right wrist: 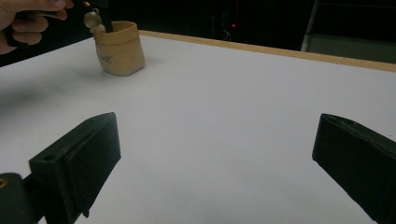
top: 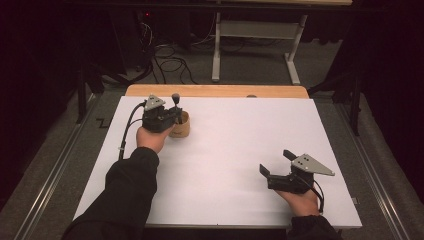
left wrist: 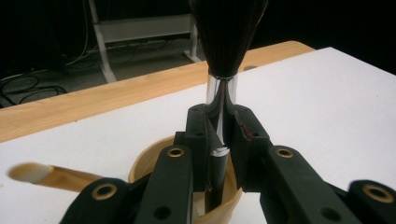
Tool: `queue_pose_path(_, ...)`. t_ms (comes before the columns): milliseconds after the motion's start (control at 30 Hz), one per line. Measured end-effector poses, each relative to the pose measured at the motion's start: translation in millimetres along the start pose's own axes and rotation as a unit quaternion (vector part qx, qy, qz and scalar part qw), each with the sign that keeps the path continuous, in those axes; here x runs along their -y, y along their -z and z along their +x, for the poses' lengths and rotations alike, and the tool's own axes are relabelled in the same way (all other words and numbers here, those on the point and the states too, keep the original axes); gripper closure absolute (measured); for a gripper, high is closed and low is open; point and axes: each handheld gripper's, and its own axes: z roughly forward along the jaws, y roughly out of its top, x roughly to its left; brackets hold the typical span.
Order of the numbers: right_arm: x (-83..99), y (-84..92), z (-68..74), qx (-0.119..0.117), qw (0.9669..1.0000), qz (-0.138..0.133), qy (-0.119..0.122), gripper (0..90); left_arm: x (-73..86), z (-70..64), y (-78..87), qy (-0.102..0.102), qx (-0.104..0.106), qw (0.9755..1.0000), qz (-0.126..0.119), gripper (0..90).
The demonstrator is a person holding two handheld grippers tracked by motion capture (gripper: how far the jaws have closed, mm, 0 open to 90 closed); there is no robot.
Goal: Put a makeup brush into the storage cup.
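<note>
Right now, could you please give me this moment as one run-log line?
left gripper: shut on brush, over cup | right gripper: open, idle

Beyond my white table [top: 225, 165] with its wooden far edge, a white-legged desk [top: 260, 30] stands on grey carpet [top: 250, 70], cables [top: 165, 62] left of it, darkness around.

The brush [left wrist: 224, 70] bristles ran past the top edge; its handle's lower end was hidden inside the cup [left wrist: 144, 161].
</note>
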Motion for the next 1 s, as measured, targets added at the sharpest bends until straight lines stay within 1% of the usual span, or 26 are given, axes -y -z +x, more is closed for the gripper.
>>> queue_pose_path(167,0.1,-0.3,0.3,-0.001,1.0,0.001,0.001,1.8,2.2,-3.1,-2.9,-0.009,-0.003,0.9999,0.009,77.9)
queue_pose_path(200,0.1,-0.3,0.3,-0.001,1.0,0.001,0.001,1.8,2.0,-3.3,-3.1,-0.008,-0.004,0.9999,0.01,77.8)
queue_pose_path(267,0.1,-0.3,0.3,-0.001,1.0,0.001,0.001,1.9,1.7,-2.9,-3.4,-0.005,0.003,1.0,0.007,77.0)
queue_pose_path(333,0.1,-0.3,0.3,-0.001,1.0,0.001,0.001,1.9,1.7,-2.3,-3.5,-0.003,0.008,0.9999,0.007,64.5)
queue_pose_path(400,0.1,-0.2,0.3,-0.001,1.0,0.0,0.001,1.9,1.8,-1.2,-3.0,0.002,0.012,0.9999,0.006,55.0)
queue_pose_path(500,0.1,-0.3,0.4,-0.001,1.0,0.001,0.001,1.9,1.3,-0.6,-2.1,0.004,0.011,0.9999,0.006,48.6)
queue_pose_path(633,0.2,-0.6,0.7,-0.001,1.0,0.001,0.001,1.9,0.1,-1.2,-0.3,0.001,0.011,0.9999,0.002,46.9)
queue_pose_path(1000,0.3,-0.7,1.0,-0.001,1.0,0.002,0.002,1.9,-1.0,-1.6,1.7,0.004,0.013,0.9999,-0.002,46.2)
